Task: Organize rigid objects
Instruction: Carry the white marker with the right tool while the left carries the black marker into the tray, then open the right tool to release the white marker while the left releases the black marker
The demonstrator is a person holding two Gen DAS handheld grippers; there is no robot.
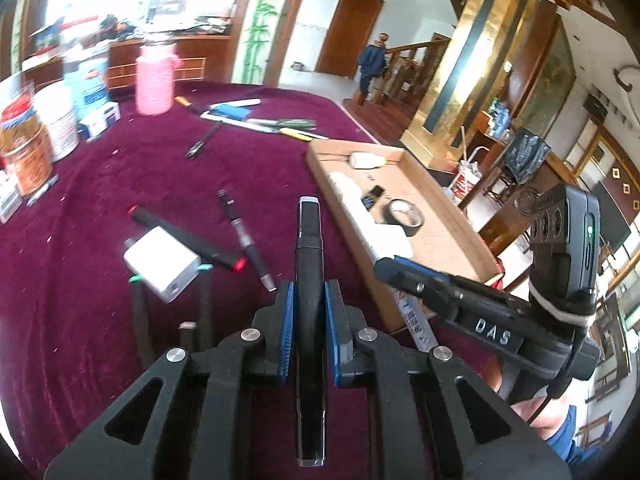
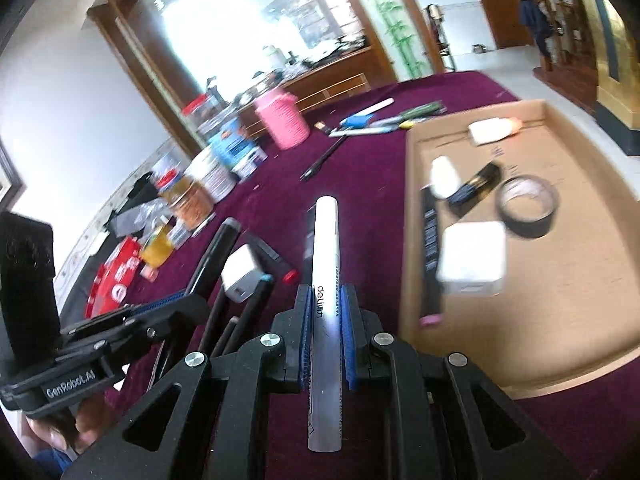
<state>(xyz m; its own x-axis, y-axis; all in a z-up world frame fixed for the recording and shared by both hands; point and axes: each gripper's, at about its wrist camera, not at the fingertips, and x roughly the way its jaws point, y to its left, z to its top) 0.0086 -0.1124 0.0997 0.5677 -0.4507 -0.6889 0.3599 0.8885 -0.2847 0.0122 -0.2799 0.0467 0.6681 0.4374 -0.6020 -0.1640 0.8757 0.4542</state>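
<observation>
A black marker pen with a pale grey end cap [image 1: 308, 280] sits clamped lengthwise between the blue pads of the left gripper [image 1: 309, 300], raised above a round table covered in maroon velvet cloth [image 1: 120, 168]. Alongside it, the right gripper [image 2: 325, 312] is closed on a white marker pen printed with dark lettering [image 2: 326, 280], its tip pointing away from the camera over the same cloth.

To the right of both tools lies a shallow brown cardboard tray [image 2: 580, 280] at the table's edge. Inside it rest a roll of black tape [image 2: 526, 204], a white square charger block [image 2: 472, 258], a long black marker with a pink end [image 2: 430, 248] lying along the tray's left side, a small black-and-blue object [image 2: 474, 188], and a white oblong item [image 2: 490, 130] near the far wall.

On the cloth left of the held pens, a white plug adapter [image 1: 162, 262] lies on top of several loose black markers [image 1: 188, 240], some tipped red or green. Farther back stand a pink cylindrical container [image 1: 154, 80], a row of jars and tins [image 1: 48, 120], and a scatter of pens and tools [image 1: 256, 120]. Beyond the table, a person in dark blue clothing [image 1: 372, 66] is seen near a wooden staircase.
</observation>
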